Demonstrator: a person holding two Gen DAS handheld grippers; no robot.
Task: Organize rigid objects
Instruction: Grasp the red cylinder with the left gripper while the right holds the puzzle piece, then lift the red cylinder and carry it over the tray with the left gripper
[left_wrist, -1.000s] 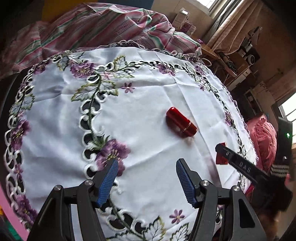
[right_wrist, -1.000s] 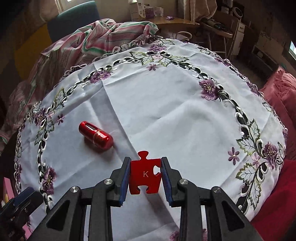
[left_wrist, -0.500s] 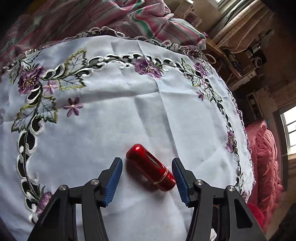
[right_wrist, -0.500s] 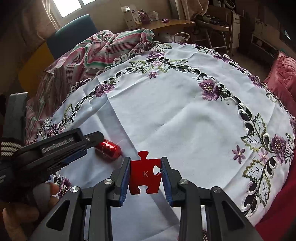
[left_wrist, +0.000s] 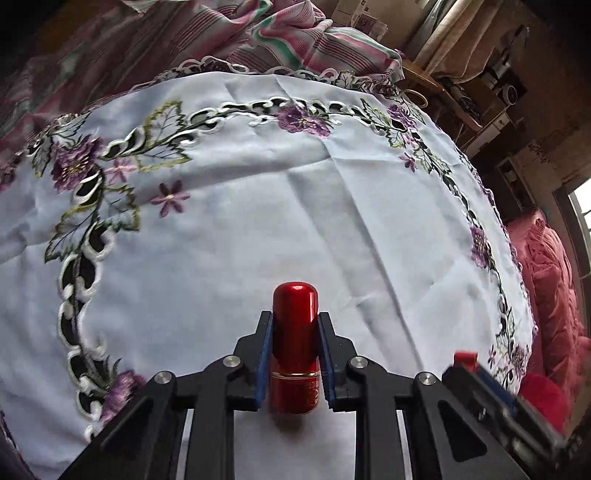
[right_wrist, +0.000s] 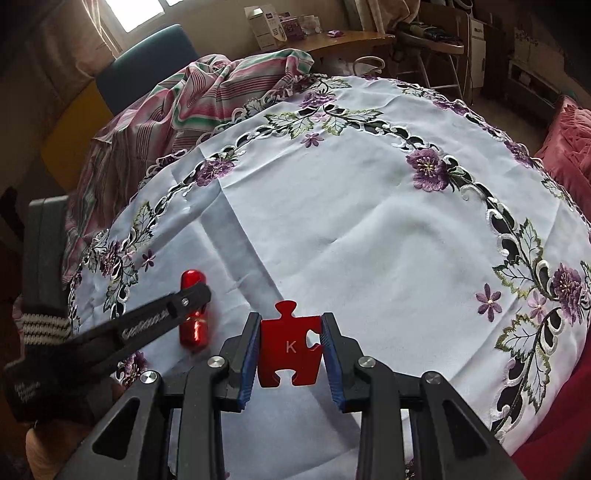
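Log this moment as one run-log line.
left gripper: shut on red capsule | right gripper: shut on red puzzle piece | tablecloth

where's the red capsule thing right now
The red capsule sits between the fingers of the left gripper, low in the left wrist view, on the white tablecloth. The right wrist view shows it left of the puzzle piece.

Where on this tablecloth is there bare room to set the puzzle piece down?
The plain white middle of the tablecloth, inside the purple flower border, is bare. It is crowded only near-left, where the left gripper grips the red cylinder.
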